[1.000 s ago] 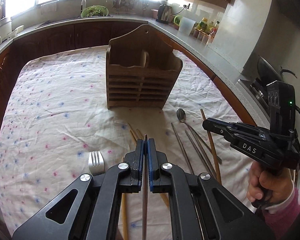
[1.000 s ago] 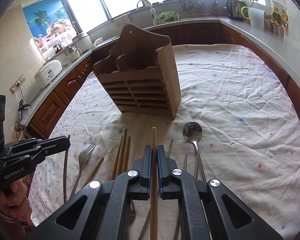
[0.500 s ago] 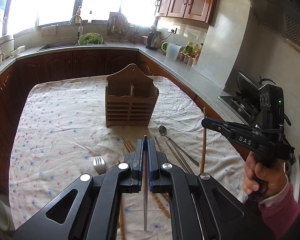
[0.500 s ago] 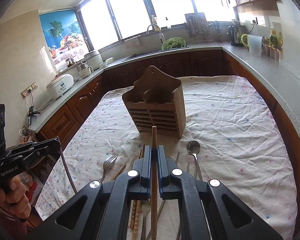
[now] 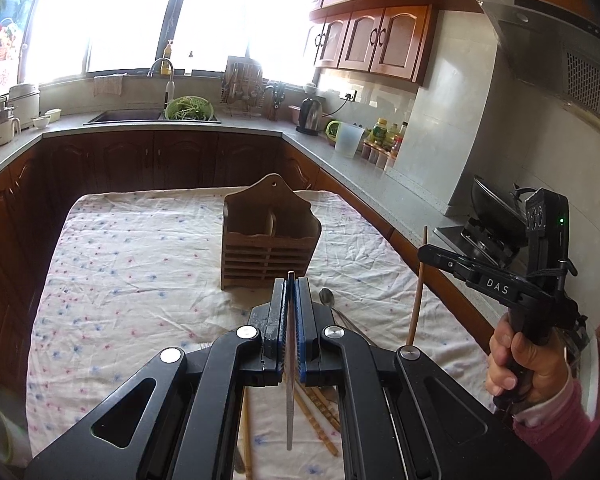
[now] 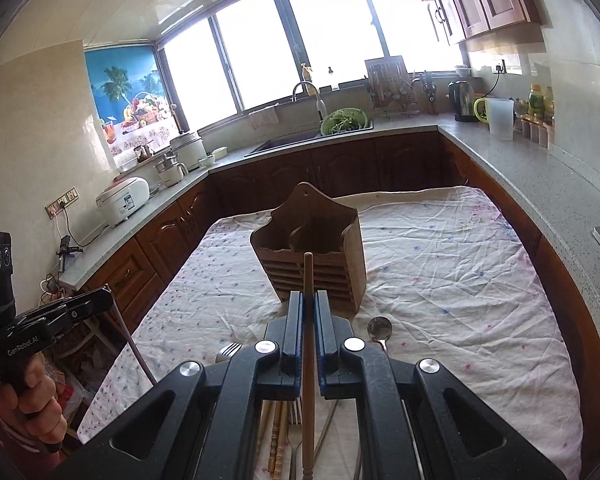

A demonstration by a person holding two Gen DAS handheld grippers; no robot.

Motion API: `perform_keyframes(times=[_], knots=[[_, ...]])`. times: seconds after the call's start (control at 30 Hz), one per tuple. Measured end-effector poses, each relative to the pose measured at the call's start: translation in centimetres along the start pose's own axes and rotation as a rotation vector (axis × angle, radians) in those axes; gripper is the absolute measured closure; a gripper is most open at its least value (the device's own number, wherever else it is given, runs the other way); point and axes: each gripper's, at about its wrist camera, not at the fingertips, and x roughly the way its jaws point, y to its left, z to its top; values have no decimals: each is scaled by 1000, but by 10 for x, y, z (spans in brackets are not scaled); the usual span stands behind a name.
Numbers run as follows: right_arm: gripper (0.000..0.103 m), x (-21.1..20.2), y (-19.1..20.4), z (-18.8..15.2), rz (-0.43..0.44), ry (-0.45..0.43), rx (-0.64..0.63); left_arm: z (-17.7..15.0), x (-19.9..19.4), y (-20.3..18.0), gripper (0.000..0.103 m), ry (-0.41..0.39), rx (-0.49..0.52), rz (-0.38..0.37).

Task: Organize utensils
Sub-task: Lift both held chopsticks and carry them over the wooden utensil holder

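A wooden utensil holder [image 5: 270, 236] with two open compartments stands upright mid-table; it also shows in the right wrist view [image 6: 314, 256]. My left gripper [image 5: 290, 280] is shut on a thin metal chopstick [image 5: 289, 400], held well above the table. My right gripper [image 6: 308, 296] is shut on a wooden chopstick [image 6: 308, 380]; in the left wrist view that gripper [image 5: 424, 252] holds the stick [image 5: 417, 296] nearly upright at the right. A spoon [image 6: 379, 330], a fork [image 6: 228, 350] and several chopsticks [image 6: 276, 436] lie on the cloth below.
A white flowered cloth [image 5: 140, 264] covers the table. Dark wooden cabinets and a grey counter [image 6: 540, 176] ring it, with a sink [image 5: 128, 116], a kettle [image 5: 312, 114] and a stove [image 5: 488, 216] to the right.
Both grippers have risen well above the table, each with its chopstick. The holder and the utensils on the cloth now look smaller and farther below.
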Motion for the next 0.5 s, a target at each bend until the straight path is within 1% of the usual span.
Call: perform_keyframes(times=[0.27, 0.5], knots=[[98, 8, -6, 22, -7, -85, 30, 33, 0, 16, 100, -98, -37, 4], [98, 22, -4, 56, -6, -166, 35, 75, 9, 30, 100, -181, -49, 26]])
